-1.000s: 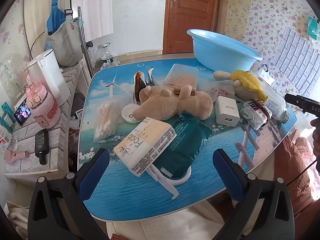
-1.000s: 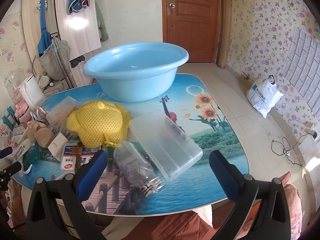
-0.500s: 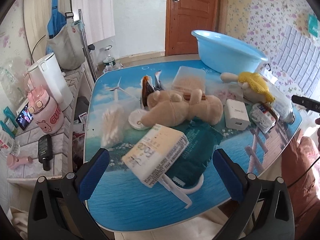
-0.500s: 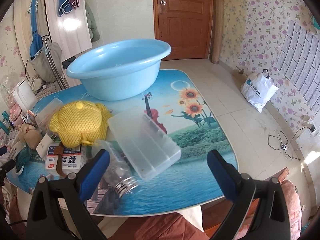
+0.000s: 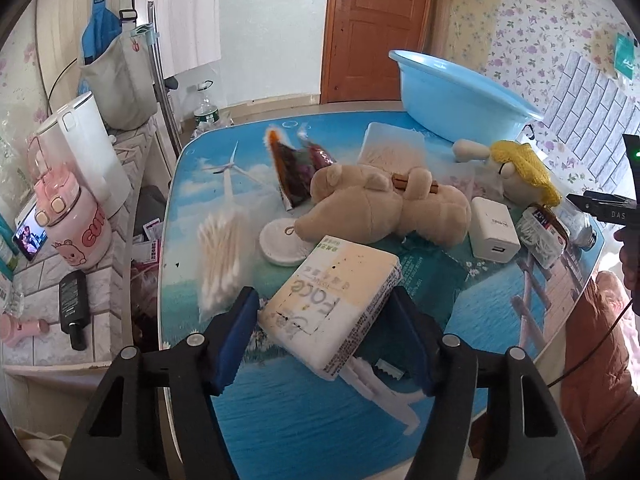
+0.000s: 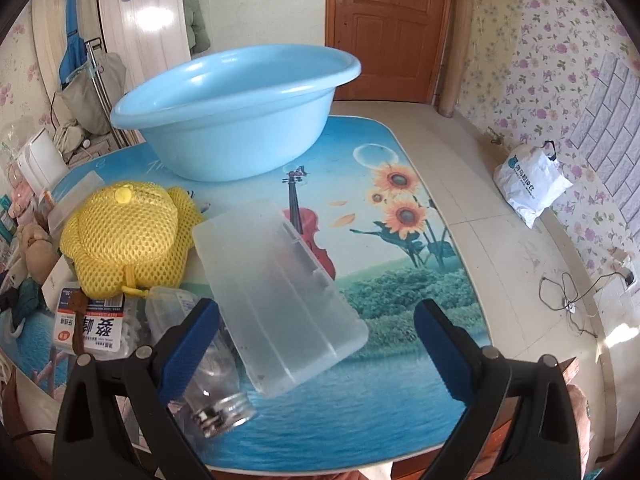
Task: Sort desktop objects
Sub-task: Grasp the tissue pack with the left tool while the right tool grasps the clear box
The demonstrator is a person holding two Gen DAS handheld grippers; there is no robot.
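My left gripper point(image 5: 324, 336) has its blue fingers on both sides of a cream face-tissue pack point(image 5: 330, 306) and is closed on it. The pack lies on a teal pouch point(image 5: 432, 276) and a white hanger point(image 5: 380, 388). Behind it are a tan plush bear point(image 5: 384, 208), a cotton-swab bag point(image 5: 222, 248) and a white charger point(image 5: 494, 228). My right gripper point(image 6: 316, 344) is open around a clear plastic box point(image 6: 276, 300) lying over a glass jar point(image 6: 212, 376). A yellow mesh pouch point(image 6: 128, 236) and the blue basin point(image 6: 240, 104) sit behind.
The table point(image 5: 288, 424) carries a snack packet point(image 5: 290, 172), a round white lid point(image 5: 280, 240) and a swab box point(image 6: 90, 324). A side shelf at left holds a white kettle point(image 5: 86, 160) and a pink cup point(image 5: 74, 220). A white bag point(image 6: 530, 180) lies on the floor.
My left gripper moved forward and closed its fingers onto the tissue pack. My right gripper moved closer to the clear box, still open.
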